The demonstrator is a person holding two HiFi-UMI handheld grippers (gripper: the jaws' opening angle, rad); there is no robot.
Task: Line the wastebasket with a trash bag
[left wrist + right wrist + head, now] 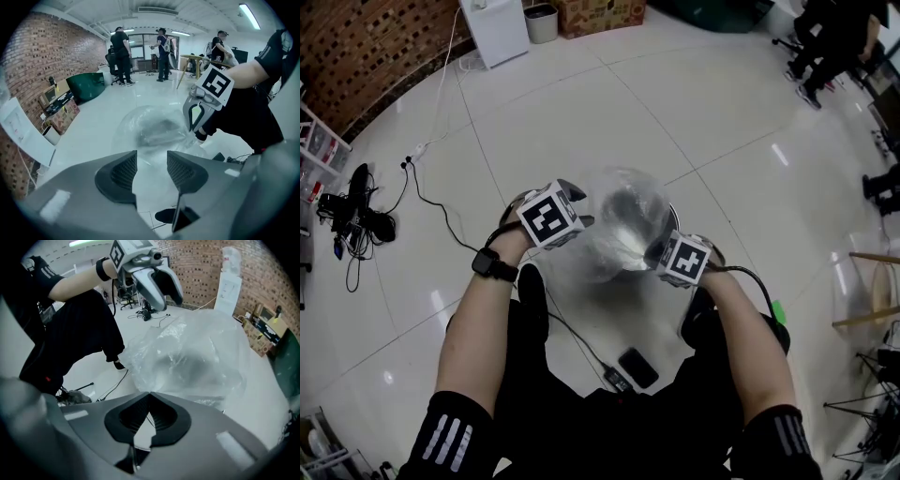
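A clear trash bag (pixel 614 225) balloons in a dome over the dark wastebasket (pixel 672 217), which shows only dimly through the film. My left gripper (pixel 579 221) is at the bag's left side. Its jaws stand apart, with the film (pixel 150 140) seen in the gap and not pressed by the pads. My right gripper (pixel 658 253) is at the bag's right edge, shut, and a thin strip of the bag (pixel 187 362) runs into its closed tips (pixel 150 397). The right gripper (pixel 197 115) also shows in the left gripper view, the left gripper (pixel 161 284) in the right gripper view.
A phone (pixel 637 367) and a cable lie on the white tile floor by my legs. Cables and gear (pixel 356 220) lie at the left. A white cabinet (pixel 497 28), a small bin (pixel 541 21) and a cardboard box (pixel 600 14) stand far back. People stand at the upper right.
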